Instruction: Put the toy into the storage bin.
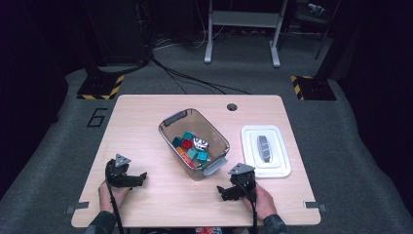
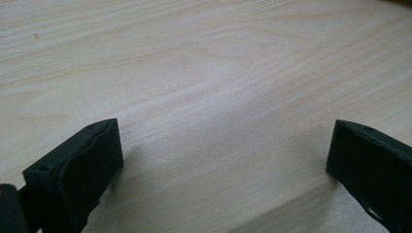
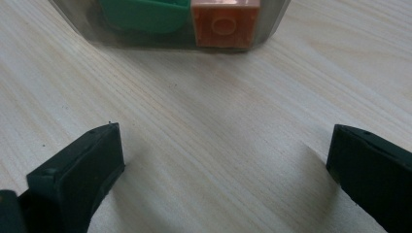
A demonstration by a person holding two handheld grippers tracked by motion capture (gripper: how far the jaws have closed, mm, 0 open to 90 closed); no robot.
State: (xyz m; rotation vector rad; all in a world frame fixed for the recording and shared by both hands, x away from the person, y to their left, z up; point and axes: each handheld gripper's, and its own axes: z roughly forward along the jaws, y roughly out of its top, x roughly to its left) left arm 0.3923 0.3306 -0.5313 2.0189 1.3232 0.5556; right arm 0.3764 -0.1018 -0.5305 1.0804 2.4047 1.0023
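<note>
Clear plastic bin [image 1: 214, 131] of toy bricks mid-table. Left gripper [image 1: 141, 176] left of bin, jaws wide, empty. Right gripper [image 1: 221, 191] just before bin, jaws wide, empty.

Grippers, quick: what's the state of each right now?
Left gripper: open, nothing between its jaws, resting on the table.
Right gripper: open, holding nothing, pointed at the clear bin of blocks.

1 overhead view; 2 close views share table [image 1: 160, 195].

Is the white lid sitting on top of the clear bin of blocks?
No, the white lid lies flat on the table, beside the open clear bin.
</note>
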